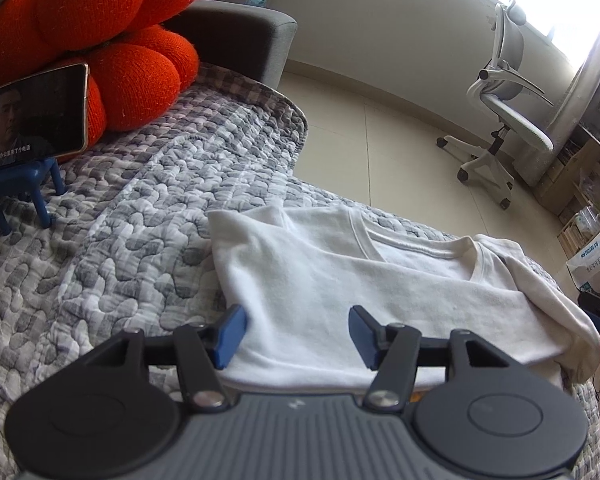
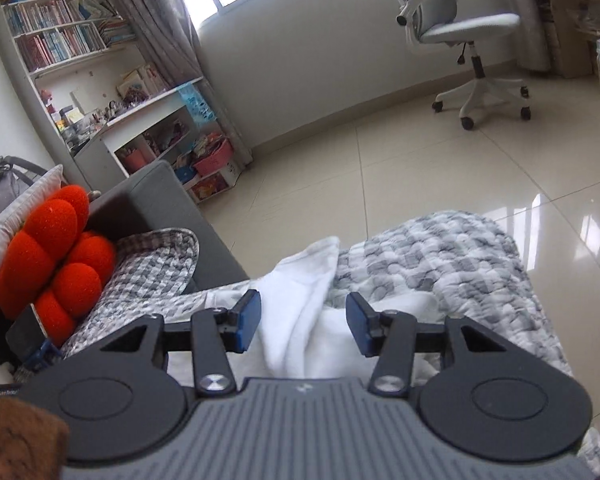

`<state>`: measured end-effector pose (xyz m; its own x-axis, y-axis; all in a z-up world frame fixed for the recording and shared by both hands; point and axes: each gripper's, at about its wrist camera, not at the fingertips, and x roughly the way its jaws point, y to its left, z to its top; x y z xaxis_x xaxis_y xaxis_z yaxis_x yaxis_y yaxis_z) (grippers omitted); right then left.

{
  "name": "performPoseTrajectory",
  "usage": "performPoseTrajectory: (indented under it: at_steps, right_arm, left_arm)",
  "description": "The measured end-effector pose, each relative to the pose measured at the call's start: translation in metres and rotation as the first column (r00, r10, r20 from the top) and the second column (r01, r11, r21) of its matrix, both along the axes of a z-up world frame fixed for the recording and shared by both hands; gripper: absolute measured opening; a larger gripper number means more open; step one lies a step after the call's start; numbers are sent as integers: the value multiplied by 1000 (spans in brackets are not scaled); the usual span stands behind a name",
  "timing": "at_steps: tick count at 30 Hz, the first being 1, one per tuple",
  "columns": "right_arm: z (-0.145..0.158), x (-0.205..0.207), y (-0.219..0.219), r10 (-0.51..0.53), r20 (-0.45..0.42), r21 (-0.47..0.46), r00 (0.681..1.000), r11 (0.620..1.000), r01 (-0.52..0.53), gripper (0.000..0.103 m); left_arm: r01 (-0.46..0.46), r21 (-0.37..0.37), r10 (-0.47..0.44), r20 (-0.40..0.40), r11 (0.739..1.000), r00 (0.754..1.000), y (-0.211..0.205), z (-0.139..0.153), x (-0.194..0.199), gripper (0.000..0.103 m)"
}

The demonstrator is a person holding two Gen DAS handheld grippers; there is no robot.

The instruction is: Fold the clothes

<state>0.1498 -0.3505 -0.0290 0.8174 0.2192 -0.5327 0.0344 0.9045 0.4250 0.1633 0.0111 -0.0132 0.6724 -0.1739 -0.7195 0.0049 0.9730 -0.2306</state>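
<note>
Lying on the grey-and-white quilted cover (image 1: 132, 208) of a grey sofa (image 1: 240, 40), the white V-neck cotton shirt (image 1: 340, 280) is partly folded, its long axis running across the left wrist view from the left edge toward the loose sleeve draped over the cover's right side. Its neckline opens toward the far edge of the seat, facing the tiled floor (image 1: 372, 128), and a folded panel covers the near half. Over the shirt's near hem sits the left gripper (image 1: 296, 332), its 2 blue-padded fingers (image 1: 230, 336) spread about halfway; white cloth lies beneath and between them, but neither pad presses on it, so nothing is gripped. In the right wrist view the right gripper (image 2: 302, 326) points down at a bunched, raised fold of the same white shirt (image 2: 304, 320), which stands between its 2 blue pads (image 2: 248, 322). Those pads also stand about half open; the left pad sits just beside the cloth and the right pad is clear of it, with no pinch visible. An orange flower-shaped knitted cushion (image 1: 100, 40) leans against the sofa's arm, and a phone (image 1: 32, 116) with a lit screen rests on a small blue stand (image 1: 24, 192) in front of it. A white swivel office chair (image 2: 460, 40) stands well apart on the floor, near the bright window.
</note>
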Motion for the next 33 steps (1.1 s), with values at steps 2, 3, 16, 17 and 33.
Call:
performPoseTrajectory:
  at_steps: [2, 3, 16, 17, 33]
  right_arm:
    - [-3, 2, 12, 29, -24, -36, 999, 999, -30, 51]
    - [-3, 2, 18, 51, -28, -54, 998, 997, -53, 47]
    - [47, -30, 63, -106, 334, -314, 937, 924, 217, 10]
    - [48, -32, 82, -32, 359, -357, 933, 919, 169, 10]
    - [-35, -52, 228, 668, -82, -795, 740, 404, -453, 15]
  left_arm:
    - [6, 11, -6, 0, 1000, 1000, -2, -1, 0, 60]
    - [9, 18, -9, 0, 1000, 1000, -3, -2, -1, 60]
    - [-4, -30, 4, 7, 1000, 1000, 5, 3, -2, 61]
    - [-11, -46, 12, 9, 999, 1000, 9, 4, -3, 61]
    - [-157, -300, 150, -46, 941, 988, 59, 2, -5, 66]
